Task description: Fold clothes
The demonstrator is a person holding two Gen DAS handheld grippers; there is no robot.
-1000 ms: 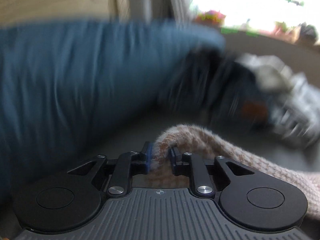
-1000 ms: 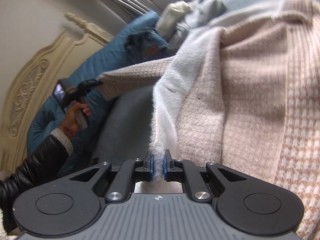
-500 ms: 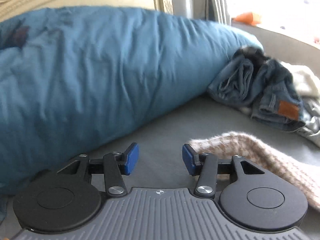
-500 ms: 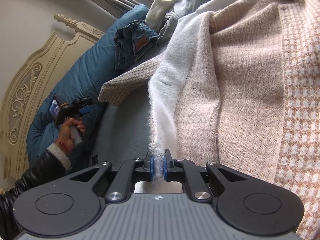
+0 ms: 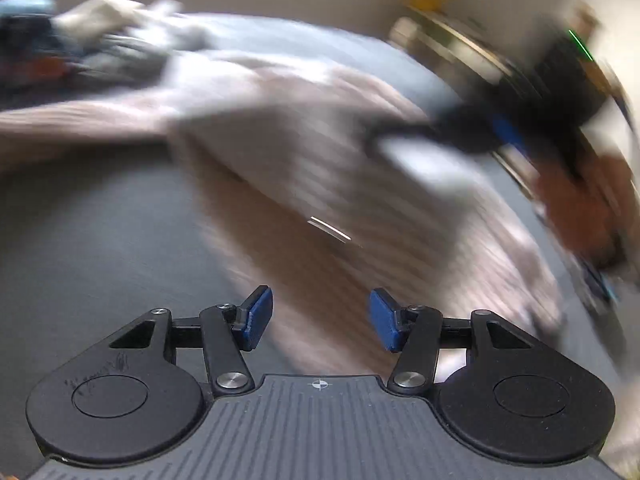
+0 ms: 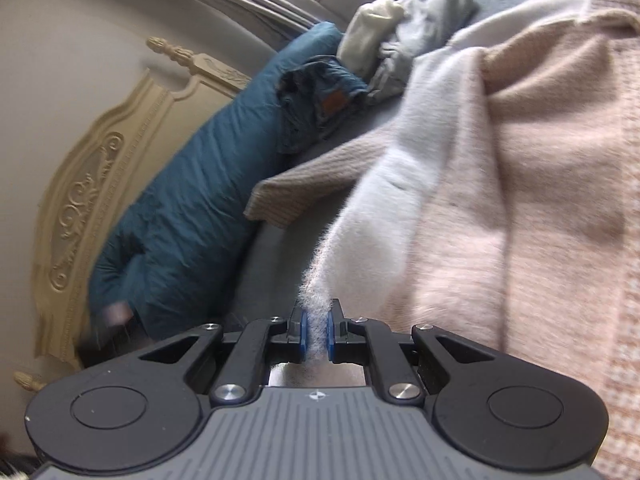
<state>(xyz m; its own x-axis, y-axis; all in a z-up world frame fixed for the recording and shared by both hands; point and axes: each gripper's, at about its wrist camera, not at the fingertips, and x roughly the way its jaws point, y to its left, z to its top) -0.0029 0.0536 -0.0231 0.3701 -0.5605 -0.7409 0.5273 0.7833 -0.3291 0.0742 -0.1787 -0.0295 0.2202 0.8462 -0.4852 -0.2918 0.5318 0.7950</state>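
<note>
Carved cream headboard [image 6: 100, 184] against plain wall [image 6: 60, 40]; grey bed sheet [image 5: 80, 240].

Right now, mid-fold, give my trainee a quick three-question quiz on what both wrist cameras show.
1. True or false: the left gripper is clamped on the pink knit sweater.
2. What does the right gripper hold? A) the jeans B) the sweater's fuzzy white edge C) the teal duvet
3. Fill in: the sweater's ribbed sleeve cuff lies on the grey ____.

Key
1. False: its jaws stand wide apart with nothing between them, above the sweater.
2. B: the blue pads pinch the white edge.
3. Bedsheet.
</note>
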